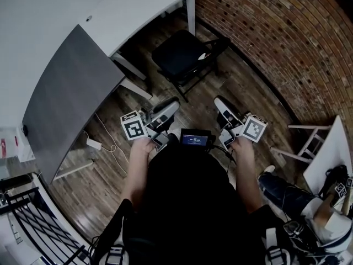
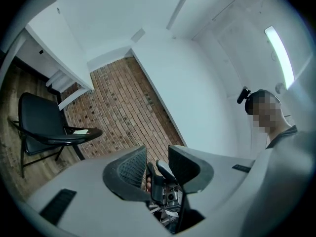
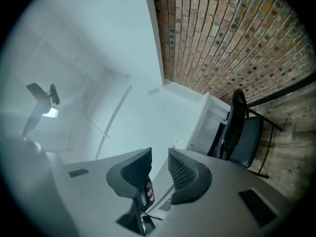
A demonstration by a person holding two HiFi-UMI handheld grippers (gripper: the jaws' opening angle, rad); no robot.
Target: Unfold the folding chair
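Well short of the folding chair (image 1: 182, 57), which stood unfolded, the left gripper (image 1: 168, 106) and right gripper (image 1: 225, 107) hung clear of it, fingers narrowly parted, gripping nothing.

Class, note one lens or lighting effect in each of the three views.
Head view: the red brick wall curves, a fisheye effect. Left gripper view: dark rounded corners; the ceiling strip light blows out white. Right gripper view: a pale bluish cast, and the black folding chair looks tilted.

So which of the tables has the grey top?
The long table at the head view's left, beside the big white table; the small table at the right edge is white too.
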